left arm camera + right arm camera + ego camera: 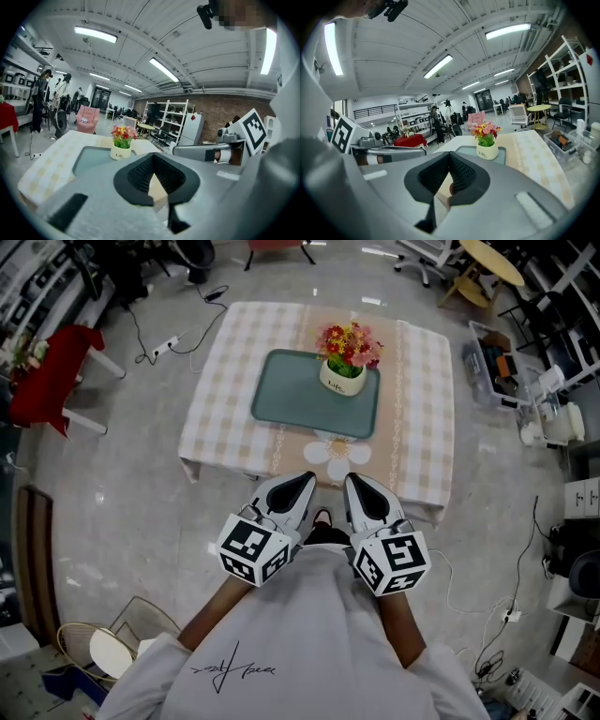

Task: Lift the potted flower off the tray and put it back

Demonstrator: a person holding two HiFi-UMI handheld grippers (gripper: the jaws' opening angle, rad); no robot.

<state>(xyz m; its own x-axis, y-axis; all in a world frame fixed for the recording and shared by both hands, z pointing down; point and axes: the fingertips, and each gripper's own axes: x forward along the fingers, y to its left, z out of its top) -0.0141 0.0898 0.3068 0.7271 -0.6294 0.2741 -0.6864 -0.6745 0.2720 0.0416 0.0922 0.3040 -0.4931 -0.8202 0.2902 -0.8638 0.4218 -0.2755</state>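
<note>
The potted flower point(346, 358), pink, red and yellow blooms in a white pot, stands upright at the far right of the grey-green tray point(291, 390) on the checked table. It also shows in the left gripper view as the potted flower point(123, 143) on the tray point(91, 158), and in the right gripper view as the potted flower point(487, 139) on the tray point(465, 151). My left gripper point(302, 481) and right gripper point(355, 482) hang side by side before the table's near edge, well short of the tray. Both are shut with nothing between the jaws.
A flower-shaped mat point(337, 452) lies on the table's beige runner just before the tray. Around the table are a red-draped stand point(52, 376), cables on the floor point(169, 345), storage boxes point(502, 367) at right and a round wooden table point(492, 261) at the back.
</note>
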